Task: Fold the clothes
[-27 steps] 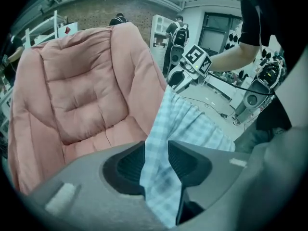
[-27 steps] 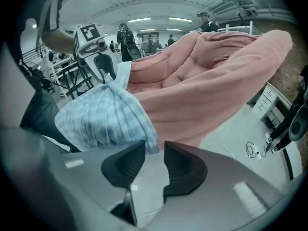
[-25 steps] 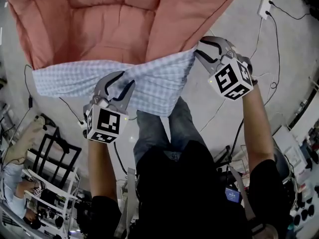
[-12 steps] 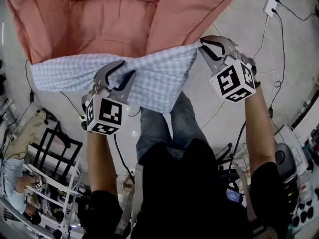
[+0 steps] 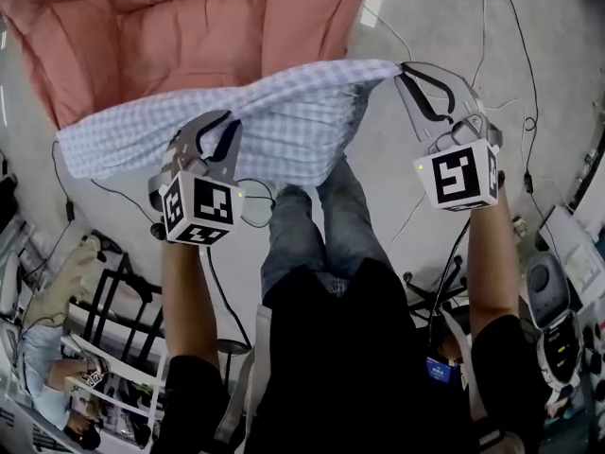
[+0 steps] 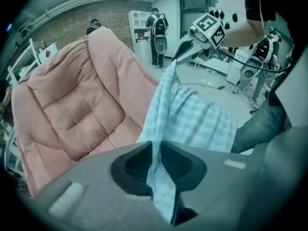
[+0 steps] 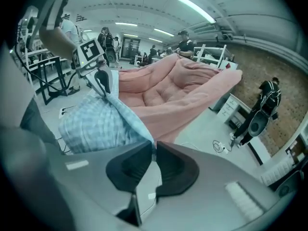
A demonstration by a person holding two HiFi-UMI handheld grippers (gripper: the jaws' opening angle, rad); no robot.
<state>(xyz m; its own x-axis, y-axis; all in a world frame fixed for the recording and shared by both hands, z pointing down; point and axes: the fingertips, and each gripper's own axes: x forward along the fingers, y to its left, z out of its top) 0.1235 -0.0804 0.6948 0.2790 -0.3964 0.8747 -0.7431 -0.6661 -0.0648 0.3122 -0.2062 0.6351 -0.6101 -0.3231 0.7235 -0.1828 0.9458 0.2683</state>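
**Light blue-and-white checked garment (image 5: 284,130) held in mid-air: soft, light, floppy**

Where it is: the garment hangs in the air betw. the two tongs, in front of the person's jeans-clad legs (image 5: 321,235). It sits just short of the front edge of the big pink quilted cushion seat (image 5: 170,36), w/ no surface under it.

Tongs:
- Left gripper (image 6: 157,146): jaws have just been closing and are now pinched narrow on a fold of the check fabric, which runs down betw. the pads.
- Right gripper (image 7: 154,146): jaws have also just been closing and are nearly together, w/ a thin edge of the fabric nipped at the tips.

Handling (judgement): the weave is thin, so it should be v. light w/ no stiffness. It sags betw. the grips and bunches at each pinch. It isn't fragile, but a thin edge could slip out of a shallow nip, esp. on the right. The right grip is at an end. The left grip is partway along, and a loose tail trails past it to the left. Better holds would be the corners or a seam, w/ the top edge kept taut.

Surface & room: the soft pink cushion seat is the only laydown spot nearby, and its padding is uneven, so creases are likely. The pale grey floor (image 5: 406,159) has black cables (image 5: 515,45) on it. A black-framed rack (image 5: 104,291) stands at lower left. Both gripper views show a workshop-type hall w/ other people standing further off.
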